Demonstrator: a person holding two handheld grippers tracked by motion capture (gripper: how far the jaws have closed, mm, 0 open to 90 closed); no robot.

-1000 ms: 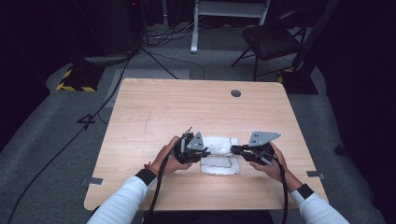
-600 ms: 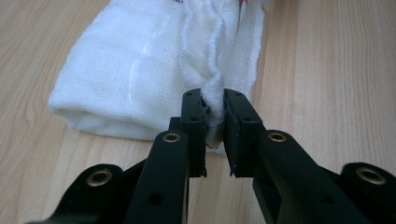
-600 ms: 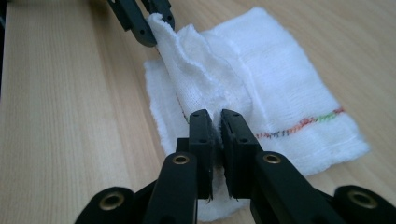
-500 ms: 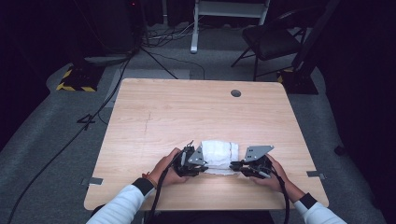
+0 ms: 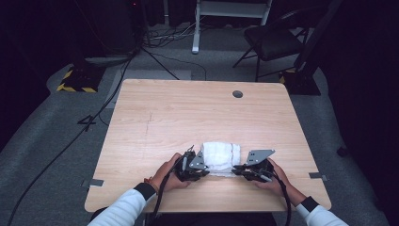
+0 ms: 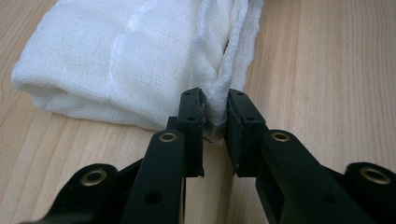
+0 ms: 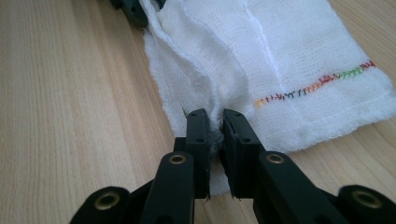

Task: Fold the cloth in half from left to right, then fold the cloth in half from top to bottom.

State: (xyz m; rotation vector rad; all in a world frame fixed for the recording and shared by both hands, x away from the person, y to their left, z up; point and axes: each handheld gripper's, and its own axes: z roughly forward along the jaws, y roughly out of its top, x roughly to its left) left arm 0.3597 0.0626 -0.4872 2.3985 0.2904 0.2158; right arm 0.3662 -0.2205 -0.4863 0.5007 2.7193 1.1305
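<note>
Both the left gripper (image 6: 215, 109) and right gripper (image 7: 215, 128) are pinching the near hem of the folded white cloth (image 5: 221, 157) lying between them, looks light and floppy, so corners seem the best grab.

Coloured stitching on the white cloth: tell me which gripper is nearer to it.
Right. The right gripper pinches the white cloth's edge just beside the coloured stitching; the left gripper grips the opposite end of the cloth's near edge.
</note>
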